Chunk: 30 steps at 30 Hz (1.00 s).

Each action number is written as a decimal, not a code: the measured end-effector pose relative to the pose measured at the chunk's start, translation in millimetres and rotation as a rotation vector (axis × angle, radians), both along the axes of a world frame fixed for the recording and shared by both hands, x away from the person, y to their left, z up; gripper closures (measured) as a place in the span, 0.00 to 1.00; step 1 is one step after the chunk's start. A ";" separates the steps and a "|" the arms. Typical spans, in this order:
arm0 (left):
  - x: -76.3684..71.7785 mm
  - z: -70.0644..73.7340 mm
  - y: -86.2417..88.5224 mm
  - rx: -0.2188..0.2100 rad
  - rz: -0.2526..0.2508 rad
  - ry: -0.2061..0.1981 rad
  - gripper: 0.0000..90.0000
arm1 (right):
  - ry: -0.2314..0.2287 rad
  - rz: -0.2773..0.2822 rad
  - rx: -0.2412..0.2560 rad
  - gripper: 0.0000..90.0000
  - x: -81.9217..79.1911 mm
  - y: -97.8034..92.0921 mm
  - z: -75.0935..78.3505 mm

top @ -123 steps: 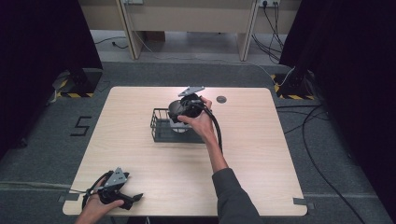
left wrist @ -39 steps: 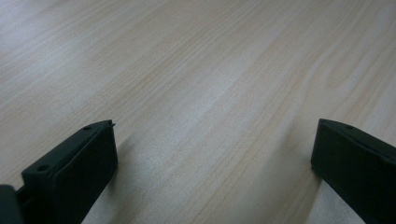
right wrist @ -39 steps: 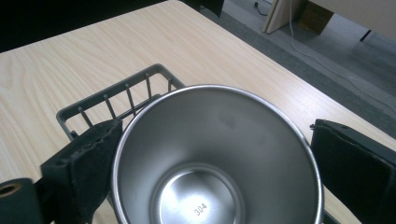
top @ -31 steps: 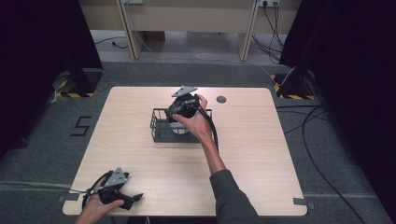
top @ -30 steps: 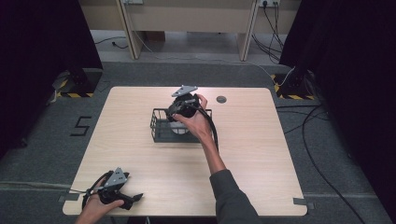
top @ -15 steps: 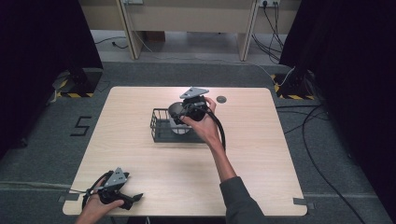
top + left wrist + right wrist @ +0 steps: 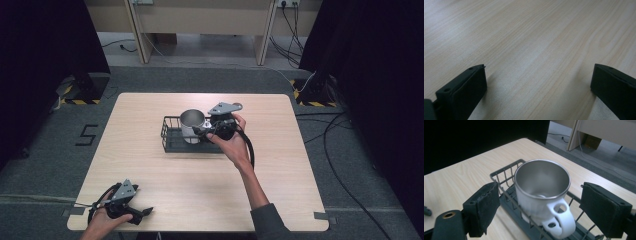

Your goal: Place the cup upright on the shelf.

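A white mug (image 7: 192, 122) with a steel inside stands upright in a black wire basket (image 7: 172, 141) at the middle of the wooden table (image 7: 280, 170). My right gripper (image 7: 201, 131) is just right of the mug, open and holding nothing. In the right gripper view the mug (image 7: 541, 192) sits in the basket (image 7: 504, 172) with its handle toward me, ahead of my gripper (image 7: 542, 195), whose jaws stand wide on either side. My left gripper (image 7: 145, 213) rests at the table's front left corner, and in its own view it (image 7: 539, 87) is open over bare wood.
The basket's left half holds nothing. Bare tabletop (image 7: 524, 37) lies all around the left gripper. Cables (image 7: 340, 150) run over the grey floor to the right of the table, and desk legs (image 7: 137, 30) stand beyond its far edge.
My right gripper has drawn back to the right from over the basket, and the mug now stands uncovered in it. The left gripper has not moved.
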<state>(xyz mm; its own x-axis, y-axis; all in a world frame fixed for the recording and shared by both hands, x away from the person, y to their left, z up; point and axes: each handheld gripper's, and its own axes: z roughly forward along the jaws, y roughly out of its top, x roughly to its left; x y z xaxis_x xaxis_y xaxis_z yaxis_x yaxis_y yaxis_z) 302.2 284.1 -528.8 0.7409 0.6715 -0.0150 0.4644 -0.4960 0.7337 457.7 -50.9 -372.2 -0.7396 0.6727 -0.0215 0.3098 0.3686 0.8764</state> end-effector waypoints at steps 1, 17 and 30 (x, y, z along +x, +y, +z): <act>0.0 0.0 0.0 0.000 0.000 0.000 0.00 | 0.000 0.000 0.000 0.18 0.0 0.0 0.0; 0.1 0.0 0.1 0.002 -0.001 -0.001 0.00 | -0.005 0.010 0.025 0.18 -31.1 -19.8 -11.2; 0.1 -0.1 0.1 0.002 -0.002 -0.001 0.00 | -0.009 0.020 0.046 0.18 -55.7 -30.8 -26.5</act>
<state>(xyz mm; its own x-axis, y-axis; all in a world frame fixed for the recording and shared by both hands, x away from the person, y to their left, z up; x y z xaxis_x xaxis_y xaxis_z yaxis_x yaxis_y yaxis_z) 302.3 284.2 -528.9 0.7420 0.6703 -0.0124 0.4626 -0.4985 0.7332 402.0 -81.7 -398.7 -0.7531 0.6580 0.0018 0.2942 0.3343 0.8953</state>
